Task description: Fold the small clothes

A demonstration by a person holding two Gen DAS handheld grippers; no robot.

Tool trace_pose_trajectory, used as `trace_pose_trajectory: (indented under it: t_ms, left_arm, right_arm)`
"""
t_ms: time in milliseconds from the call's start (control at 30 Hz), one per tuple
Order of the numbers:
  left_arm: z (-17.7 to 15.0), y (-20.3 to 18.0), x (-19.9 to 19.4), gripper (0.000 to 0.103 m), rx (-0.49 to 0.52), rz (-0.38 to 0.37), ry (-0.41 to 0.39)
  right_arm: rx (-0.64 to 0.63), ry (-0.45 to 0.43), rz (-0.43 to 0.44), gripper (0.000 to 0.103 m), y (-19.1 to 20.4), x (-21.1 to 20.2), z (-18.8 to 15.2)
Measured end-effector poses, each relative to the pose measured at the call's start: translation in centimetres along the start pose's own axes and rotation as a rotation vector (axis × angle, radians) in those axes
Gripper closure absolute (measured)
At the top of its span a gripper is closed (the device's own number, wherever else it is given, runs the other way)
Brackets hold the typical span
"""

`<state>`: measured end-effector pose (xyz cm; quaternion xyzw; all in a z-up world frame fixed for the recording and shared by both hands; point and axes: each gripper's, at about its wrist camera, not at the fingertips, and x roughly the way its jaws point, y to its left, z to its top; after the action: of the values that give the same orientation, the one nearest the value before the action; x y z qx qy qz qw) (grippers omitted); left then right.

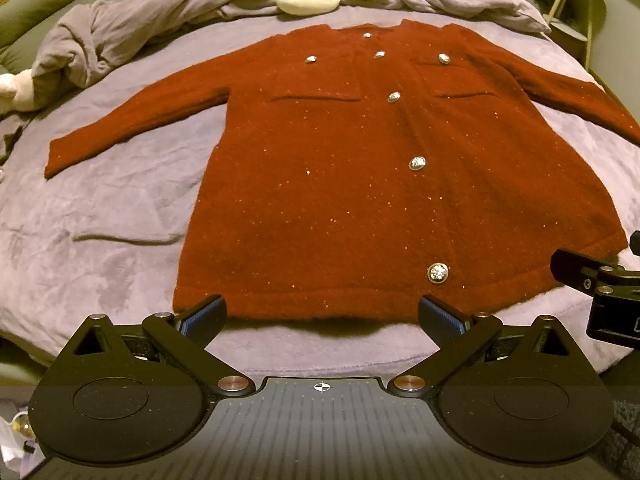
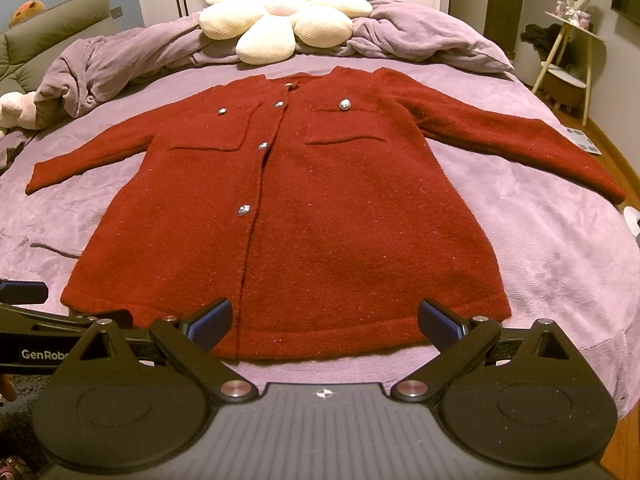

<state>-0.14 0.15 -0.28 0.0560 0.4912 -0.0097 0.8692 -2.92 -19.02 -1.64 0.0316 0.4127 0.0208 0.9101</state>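
Note:
A dark red buttoned cardigan (image 1: 340, 184) lies flat and face up on the purple bedspread (image 1: 100, 240), both sleeves spread out to the sides. It also shows in the right wrist view (image 2: 320, 220). My left gripper (image 1: 322, 318) is open and empty, hovering just in front of the hem. My right gripper (image 2: 324, 322) is open and empty, also just in front of the hem, towards the right half. The right gripper's side shows at the right edge of the left wrist view (image 1: 600, 288). The left gripper shows at the left edge of the right wrist view (image 2: 48, 320).
A white flower-shaped pillow (image 2: 280, 12) and a bunched purple duvet (image 2: 420, 36) lie at the head of the bed. A pale plush toy (image 2: 16, 108) lies at the far left. A small yellow side table (image 2: 572, 60) stands to the right of the bed.

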Motion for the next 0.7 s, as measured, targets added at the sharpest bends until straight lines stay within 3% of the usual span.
trace_pose_trajectory:
  t_ms: [700]
  left_arm:
    - [-0.27, 0.25, 0.36, 0.0, -0.011, -0.009, 0.018]
  right_arm:
    - [-0.013, -0.003, -0.023, 0.004, 0.07, -0.08, -0.15]
